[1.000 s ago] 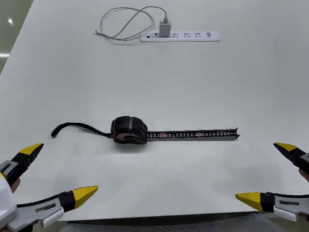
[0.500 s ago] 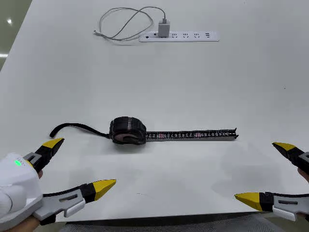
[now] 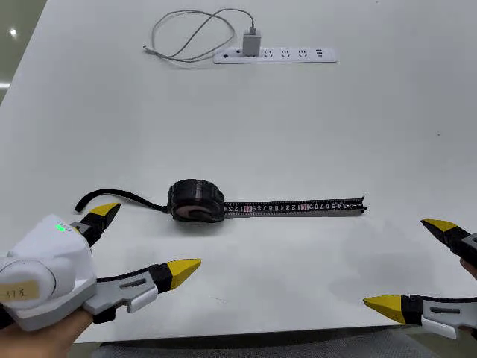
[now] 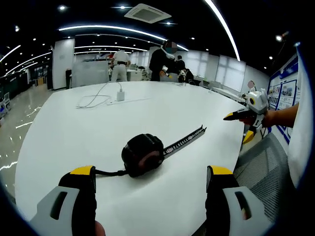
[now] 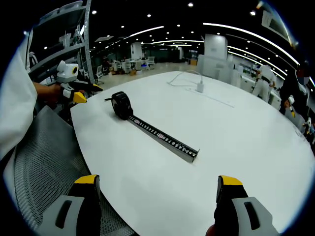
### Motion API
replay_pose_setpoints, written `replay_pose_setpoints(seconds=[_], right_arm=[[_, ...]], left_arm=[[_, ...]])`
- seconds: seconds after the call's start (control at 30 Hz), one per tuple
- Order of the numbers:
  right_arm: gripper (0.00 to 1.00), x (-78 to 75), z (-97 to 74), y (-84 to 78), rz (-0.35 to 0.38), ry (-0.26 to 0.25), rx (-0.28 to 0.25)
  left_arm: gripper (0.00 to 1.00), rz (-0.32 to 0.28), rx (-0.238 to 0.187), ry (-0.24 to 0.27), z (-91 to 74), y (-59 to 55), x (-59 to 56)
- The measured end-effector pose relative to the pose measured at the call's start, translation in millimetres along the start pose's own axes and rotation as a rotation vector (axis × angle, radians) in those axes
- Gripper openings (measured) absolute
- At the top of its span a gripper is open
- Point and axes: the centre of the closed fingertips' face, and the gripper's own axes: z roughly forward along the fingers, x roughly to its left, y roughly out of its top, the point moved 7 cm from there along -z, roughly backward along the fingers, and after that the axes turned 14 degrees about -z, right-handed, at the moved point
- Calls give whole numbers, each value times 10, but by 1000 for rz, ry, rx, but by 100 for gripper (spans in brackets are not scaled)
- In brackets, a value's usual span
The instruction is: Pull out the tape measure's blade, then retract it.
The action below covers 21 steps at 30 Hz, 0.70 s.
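One black tape measure point(image 3: 197, 201) sits mid-way across the desk point(image 3: 298, 127), its one blade point(image 3: 298, 206) lying out flat to the right, wrist strap point(image 3: 112, 197) trailing left. Two sets of tongs, both spread wide and holding nothing: left tongs point(image 3: 152, 236) near the strap, right tongs point(image 3: 402, 262) well apart from the blade's tip. Far back there's one power strip point(image 3: 276, 54) with one charger point(image 3: 252, 42) plugged in.

The tape measure point(image 3: 197, 201) is set on the worktop point(image 3: 313, 127), blade point(image 3: 294, 206) stretched rightward, strap point(image 3: 112, 197) leftward, power strip point(image 3: 276, 54) far behind. The left hand-held gripper point(image 3: 149, 237) and right hand-held gripper point(image 3: 406, 262) are held in front, well apart.
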Motion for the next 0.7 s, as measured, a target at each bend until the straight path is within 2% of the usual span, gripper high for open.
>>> replay_pose_setpoints(seconds=[0.47, 0.53, 0.7], right_arm=[[97, -29, -1, -1, 2, -2, -1], [98, -24, 3, 0, 10, 3, -6], [98, -29, 8, -24, 9, 4, 0]], left_arm=[[89, -39, 27, -15, 303, 9, -78], [89, -66, 22, -23, 338, 24, -85], [88, -59, 31, -25, 431, 12, -126]])
